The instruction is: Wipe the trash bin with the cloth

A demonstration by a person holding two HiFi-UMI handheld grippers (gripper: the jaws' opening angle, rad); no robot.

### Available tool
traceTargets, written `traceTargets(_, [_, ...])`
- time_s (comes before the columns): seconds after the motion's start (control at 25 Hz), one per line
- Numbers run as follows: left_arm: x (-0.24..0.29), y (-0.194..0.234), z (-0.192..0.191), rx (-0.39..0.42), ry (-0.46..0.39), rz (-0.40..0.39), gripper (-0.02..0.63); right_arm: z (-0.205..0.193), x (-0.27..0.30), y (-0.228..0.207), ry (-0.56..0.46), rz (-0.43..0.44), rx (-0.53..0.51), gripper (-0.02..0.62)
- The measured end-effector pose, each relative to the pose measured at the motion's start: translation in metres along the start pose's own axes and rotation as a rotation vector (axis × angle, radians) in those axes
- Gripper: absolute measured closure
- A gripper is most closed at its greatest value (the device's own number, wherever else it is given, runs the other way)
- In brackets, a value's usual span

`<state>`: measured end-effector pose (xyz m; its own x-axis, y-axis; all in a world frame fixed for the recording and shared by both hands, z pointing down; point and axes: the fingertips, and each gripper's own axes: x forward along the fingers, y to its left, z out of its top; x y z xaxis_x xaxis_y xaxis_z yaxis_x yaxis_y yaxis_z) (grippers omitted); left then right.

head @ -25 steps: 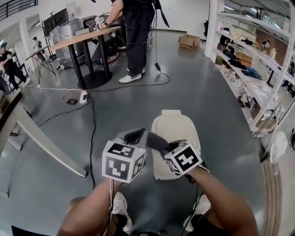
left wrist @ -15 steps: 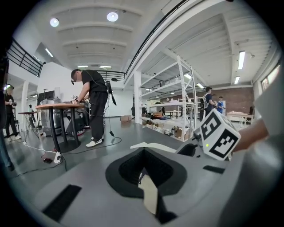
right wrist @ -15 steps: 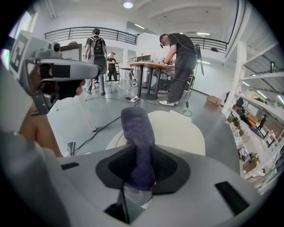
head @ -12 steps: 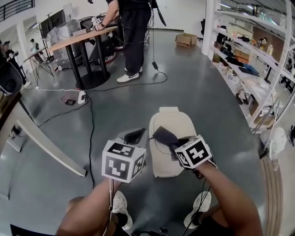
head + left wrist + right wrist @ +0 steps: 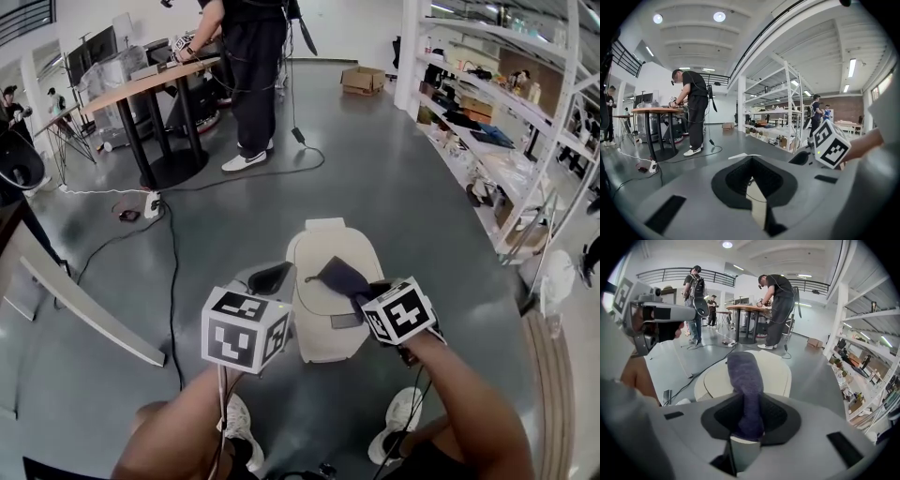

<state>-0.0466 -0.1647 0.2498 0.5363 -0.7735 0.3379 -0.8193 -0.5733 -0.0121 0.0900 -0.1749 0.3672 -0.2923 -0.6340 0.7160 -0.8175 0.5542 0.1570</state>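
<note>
A cream trash bin (image 5: 322,335) stands on the grey floor in front of my feet, its lid closed. My right gripper (image 5: 362,293) is shut on a dark purple cloth (image 5: 339,277), which lies over the right part of the lid. The right gripper view shows the cloth (image 5: 746,380) sticking out forward from the jaws over the bin (image 5: 776,373). My left gripper (image 5: 270,277) hovers beside the bin's left edge, apart from it, with its jaws shut and holding nothing. A sliver of cream shows through its jaw slit (image 5: 753,187).
A person (image 5: 248,84) stands at a round table (image 5: 150,84) at the back left. Cables (image 5: 172,253) run across the floor on the left, near a slanted pale beam (image 5: 84,309). Metal shelving (image 5: 506,122) lines the right side, and a cardboard box (image 5: 361,80) sits far back.
My right gripper has carried the cloth to the right across the bin lid. The left gripper has stayed beside the bin's left edge.
</note>
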Motion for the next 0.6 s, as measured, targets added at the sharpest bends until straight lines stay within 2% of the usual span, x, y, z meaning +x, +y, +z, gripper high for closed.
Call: traceTargets(0.6, [0.014,-0.012,-0.002,0.014,0.015,-0.015,0.609,-0.018,-0.003,-0.039,0.017,-0.053,0.074,0.492])
